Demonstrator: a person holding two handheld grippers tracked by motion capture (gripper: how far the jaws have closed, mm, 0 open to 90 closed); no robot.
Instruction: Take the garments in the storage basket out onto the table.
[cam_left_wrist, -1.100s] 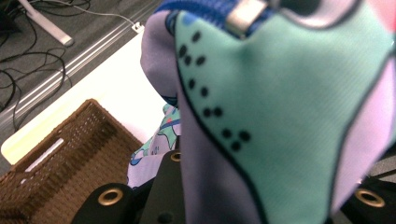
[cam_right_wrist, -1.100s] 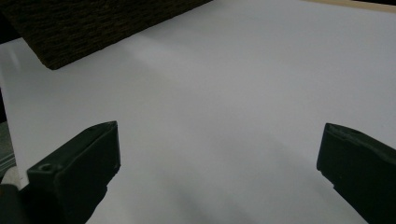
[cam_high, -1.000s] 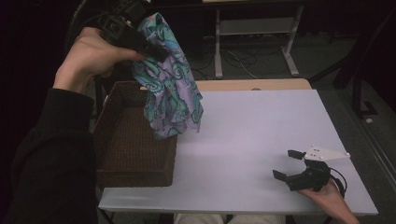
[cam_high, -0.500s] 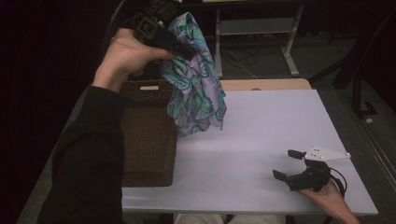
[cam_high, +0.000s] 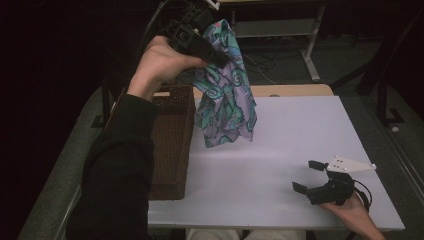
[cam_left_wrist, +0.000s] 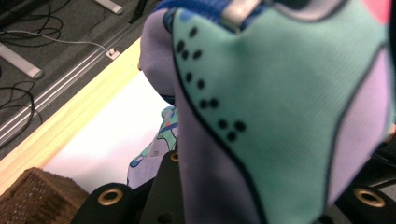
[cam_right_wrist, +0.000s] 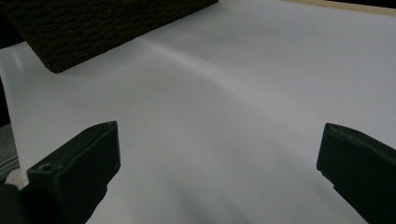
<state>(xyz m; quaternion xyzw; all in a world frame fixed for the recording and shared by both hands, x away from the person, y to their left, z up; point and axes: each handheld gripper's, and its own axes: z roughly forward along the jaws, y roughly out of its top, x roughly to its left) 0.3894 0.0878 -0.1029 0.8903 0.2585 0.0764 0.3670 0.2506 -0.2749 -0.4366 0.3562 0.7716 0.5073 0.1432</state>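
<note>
Left gripper (cam_high: 216, 56) clamped on a teal-and-lilac swirl-patterned cloth (cam_high: 226, 102), dangling above the white table (cam_high: 300, 130) beside the brown wicker basket (cam_high: 172, 135). Right gripper (cam_high: 311, 176) resting near the front edge, jaws wide apart, holding nothing.

A lab: white table (cam_high: 300, 130), floor cables (cam_high: 260, 65) (dark room).

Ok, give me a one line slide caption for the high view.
Left gripper holds a patterned cloth aloft beside the wicker basket, while the right gripper rests open on the white table.
</note>
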